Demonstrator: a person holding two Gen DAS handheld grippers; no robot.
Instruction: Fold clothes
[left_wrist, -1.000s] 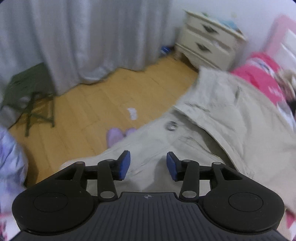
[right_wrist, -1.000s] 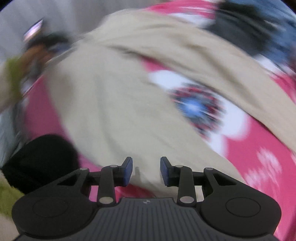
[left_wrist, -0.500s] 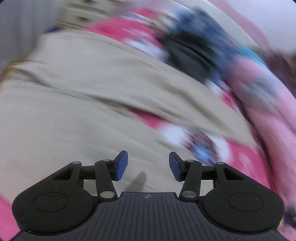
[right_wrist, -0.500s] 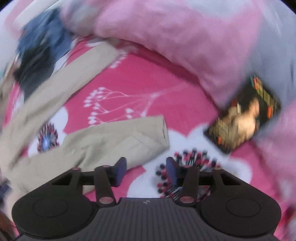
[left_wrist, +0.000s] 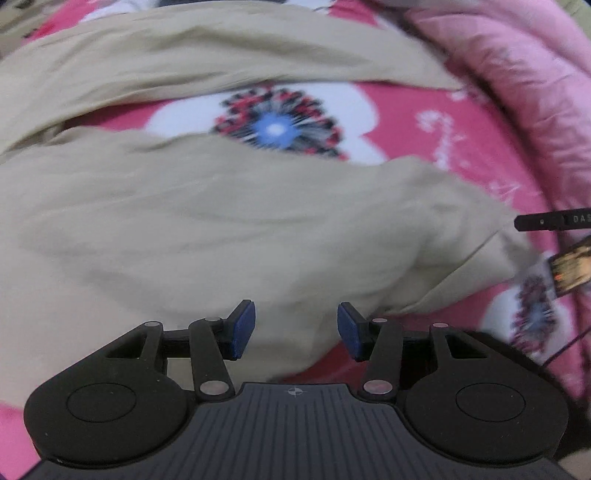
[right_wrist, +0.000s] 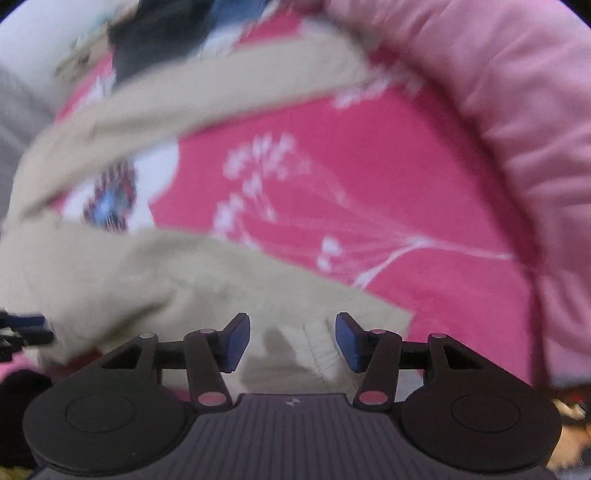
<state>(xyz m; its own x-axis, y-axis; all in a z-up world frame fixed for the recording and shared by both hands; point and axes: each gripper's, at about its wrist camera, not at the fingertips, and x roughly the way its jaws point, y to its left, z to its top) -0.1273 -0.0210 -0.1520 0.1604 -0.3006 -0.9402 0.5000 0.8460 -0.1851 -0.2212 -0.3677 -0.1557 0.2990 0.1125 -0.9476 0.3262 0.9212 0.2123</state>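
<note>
Surface: I see a pink floral bedsheet (left_wrist: 406, 110), pink quilt (right_wrist: 517, 110) far right.
Trousers: beige trousers (left_wrist: 184, 221) lie spread on it, under both tools.
Left gripper (left_wrist: 296, 328): spread, empty.
Right gripper (right_wrist: 292, 341): just widened, spread, pads clear of the hem.

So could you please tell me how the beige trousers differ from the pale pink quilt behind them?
The beige trousers look thin and lie spread in two legs across the bright pink flowered sheet; the pale pink quilt is puffy, stitched and bunched along its edge. Both are rumpled fabric on the bed.
</note>
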